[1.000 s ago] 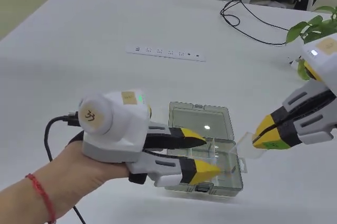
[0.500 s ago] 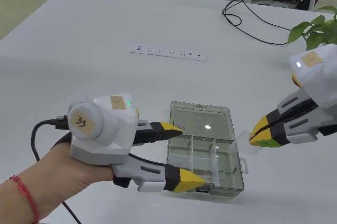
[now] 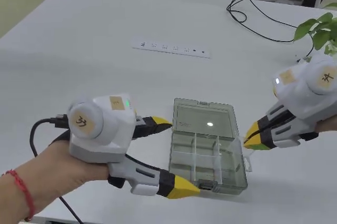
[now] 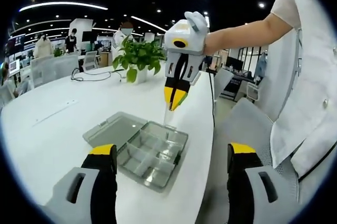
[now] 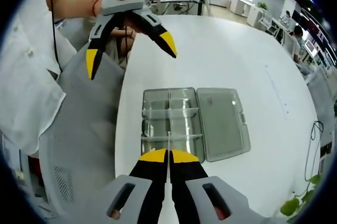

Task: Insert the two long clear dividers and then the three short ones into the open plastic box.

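The open clear plastic box (image 3: 231,174) lies near the table's front edge with its lid (image 3: 204,118) folded back flat. Clear dividers (image 3: 194,153) stand inside it and split it into several compartments. My left gripper (image 3: 176,155) hangs open at the box's left side, one jaw beside the lid and the other by the front corner. My right gripper (image 3: 251,140) is shut on a thin clear divider (image 4: 169,116), just above the box's right edge. In the right gripper view that divider (image 5: 168,140) shows edge-on over the box (image 5: 181,100). My left gripper (image 5: 131,29) gapes open beyond it.
A white power strip (image 3: 171,48) lies on the table behind the box. A black cable (image 3: 258,13) loops at the far right beside a green plant (image 3: 318,29). The table's near edge runs just in front of the box, with a grey chair (image 5: 79,145) beyond it.
My left gripper has drawn back from over the box to its left side, with the jaws spread wider. My right gripper has brought the divider lower and closer to the box's right edge.
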A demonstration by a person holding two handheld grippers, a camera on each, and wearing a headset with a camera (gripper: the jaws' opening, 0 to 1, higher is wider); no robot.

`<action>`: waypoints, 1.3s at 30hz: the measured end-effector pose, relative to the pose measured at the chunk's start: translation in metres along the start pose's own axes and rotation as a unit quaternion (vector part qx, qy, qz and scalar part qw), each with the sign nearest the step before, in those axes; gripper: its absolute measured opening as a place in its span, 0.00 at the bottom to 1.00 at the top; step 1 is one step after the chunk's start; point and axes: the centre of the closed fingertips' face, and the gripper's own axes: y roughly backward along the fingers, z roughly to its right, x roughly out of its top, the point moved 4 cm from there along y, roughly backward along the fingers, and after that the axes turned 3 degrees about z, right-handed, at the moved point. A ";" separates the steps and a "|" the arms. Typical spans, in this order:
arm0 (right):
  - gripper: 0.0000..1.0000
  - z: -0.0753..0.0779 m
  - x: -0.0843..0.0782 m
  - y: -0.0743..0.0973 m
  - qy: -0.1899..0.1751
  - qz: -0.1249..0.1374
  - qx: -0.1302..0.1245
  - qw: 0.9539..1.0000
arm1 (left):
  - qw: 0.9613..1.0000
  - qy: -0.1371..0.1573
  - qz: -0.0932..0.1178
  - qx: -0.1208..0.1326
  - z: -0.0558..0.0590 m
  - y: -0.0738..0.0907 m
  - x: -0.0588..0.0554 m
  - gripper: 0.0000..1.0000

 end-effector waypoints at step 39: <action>0.03 0.012 -0.018 -0.032 0.002 -0.033 0.022 0.999 | 1.000 0.014 0.006 0.006 0.001 0.004 -0.005 0.93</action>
